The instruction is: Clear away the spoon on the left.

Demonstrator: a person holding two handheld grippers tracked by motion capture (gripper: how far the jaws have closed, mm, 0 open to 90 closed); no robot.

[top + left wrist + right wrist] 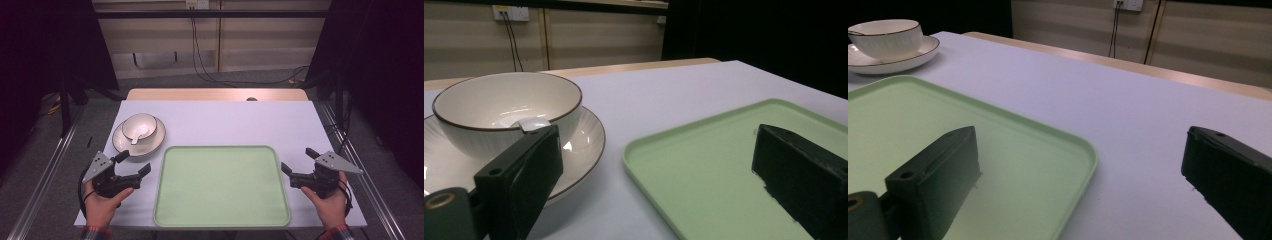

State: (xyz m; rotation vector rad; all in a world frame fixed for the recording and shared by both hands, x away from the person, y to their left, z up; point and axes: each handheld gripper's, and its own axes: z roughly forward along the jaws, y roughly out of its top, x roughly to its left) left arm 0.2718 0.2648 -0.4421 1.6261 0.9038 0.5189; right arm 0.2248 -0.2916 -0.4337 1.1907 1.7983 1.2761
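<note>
A pale green tray (170,210) lies at the table's front middle, with nothing on it. A white bowl (139,127) with a dark rim sits on a matching plate (120,142) at the left, and a white spoon (138,136) rests in the bowl. My left gripper (133,163) hovers open just left of the tray, in front of the plate. In the left gripper view the bowl (506,107) and plate (586,135) stand close behind the left jaw, the tray (704,170) to the right. My right gripper (298,160) stands open beside the tray's right edge (1083,165).
A white cloth (235,120) covers the table, with a wooden strip (215,94) along the far edge. Cables (210,75) trail over the floor behind. Metal rails (45,165) run along both sides of the table.
</note>
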